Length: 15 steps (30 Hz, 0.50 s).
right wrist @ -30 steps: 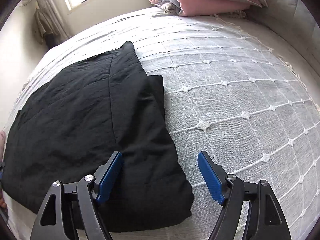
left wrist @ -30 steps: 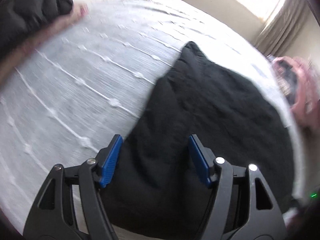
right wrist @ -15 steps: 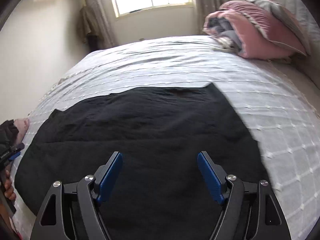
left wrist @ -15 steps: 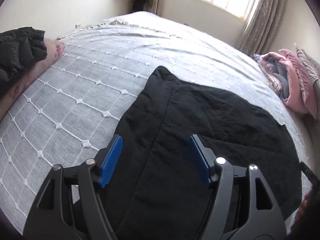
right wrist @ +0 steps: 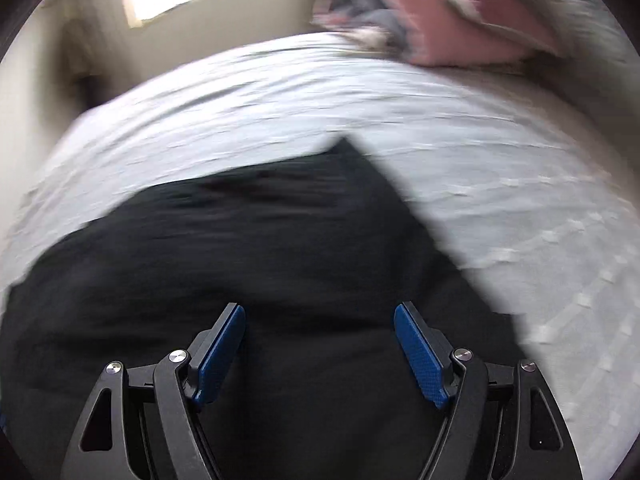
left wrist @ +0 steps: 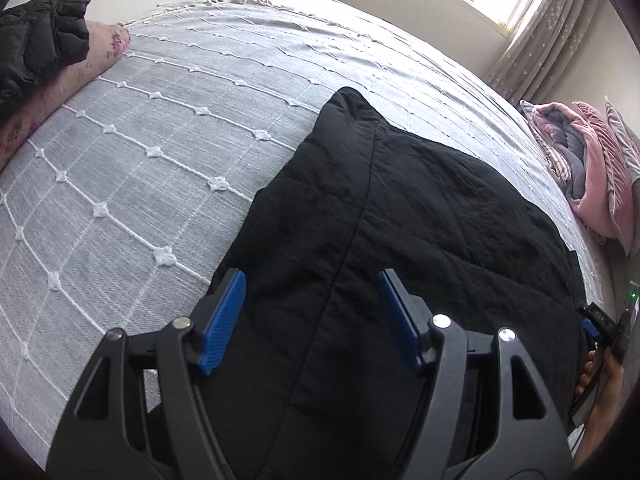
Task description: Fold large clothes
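Nearest, the left gripper (left wrist: 312, 312) is held with its blue fingers spread wide, nothing pinched between them, above the black garment (left wrist: 420, 240). The right gripper (right wrist: 320, 344) is likewise spread and empty over the same cloth, in a blurred view. The garment is laid flat on the grey bedspread (left wrist: 140, 168). Farther off, pink bedding (left wrist: 596, 176) is piled beside the curtain (left wrist: 548, 40).

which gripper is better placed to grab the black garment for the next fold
Left, probably. The left gripper hangs with open jaws astride a raised fold edge of the black garment, near its side edge on the bedspread. The right gripper, also open, faces flat mid-cloth in a motion-blurred view.
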{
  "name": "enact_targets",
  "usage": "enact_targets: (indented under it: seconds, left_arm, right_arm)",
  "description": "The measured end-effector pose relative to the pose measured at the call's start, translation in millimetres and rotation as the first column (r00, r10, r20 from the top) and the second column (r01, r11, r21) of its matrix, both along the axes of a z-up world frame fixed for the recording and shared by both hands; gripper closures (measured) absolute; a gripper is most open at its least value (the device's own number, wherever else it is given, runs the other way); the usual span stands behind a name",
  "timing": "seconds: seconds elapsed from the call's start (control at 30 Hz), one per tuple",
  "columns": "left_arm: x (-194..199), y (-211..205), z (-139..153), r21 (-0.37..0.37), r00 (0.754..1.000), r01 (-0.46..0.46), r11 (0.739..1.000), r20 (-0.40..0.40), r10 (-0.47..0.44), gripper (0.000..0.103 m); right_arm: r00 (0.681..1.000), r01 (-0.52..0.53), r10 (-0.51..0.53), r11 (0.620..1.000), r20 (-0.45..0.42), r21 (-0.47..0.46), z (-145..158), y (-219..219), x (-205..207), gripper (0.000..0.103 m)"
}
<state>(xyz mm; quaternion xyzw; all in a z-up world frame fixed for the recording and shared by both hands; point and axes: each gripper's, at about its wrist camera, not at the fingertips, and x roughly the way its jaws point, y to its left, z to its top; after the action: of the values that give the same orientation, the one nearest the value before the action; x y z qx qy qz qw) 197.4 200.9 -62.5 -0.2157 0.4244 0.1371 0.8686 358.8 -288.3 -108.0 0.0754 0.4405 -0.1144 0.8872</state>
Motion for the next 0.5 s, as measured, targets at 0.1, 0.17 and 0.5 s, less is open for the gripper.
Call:
enact_targets:
  seconds: [0.1, 0.17, 0.5]
  left_arm:
    - [-2, 4, 1, -0.020, 1.000, 0.011, 1.000, 0.005, -0.011, 0.034]
    - [-7, 9, 3, -0.062, 1.000, -0.008, 0.998, 0.012, 0.008, 0.034]
    - [-41, -13, 26, -0.065, 0.999, 0.009, 0.998, 0.044, -0.006, 0.034]
  right_arm:
    - [0.999, 0.035, -0.037, 0.998, 0.023, 0.045, 9, -24, -19, 0.025]
    - [0.998, 0.054, -0.054, 0.998, 0.017, -0.017, 19, -36, -40, 0.025]
    - [0.973, -0.208, 0.199, 0.976, 0.120, 0.064, 52, 10, -149, 0.024]
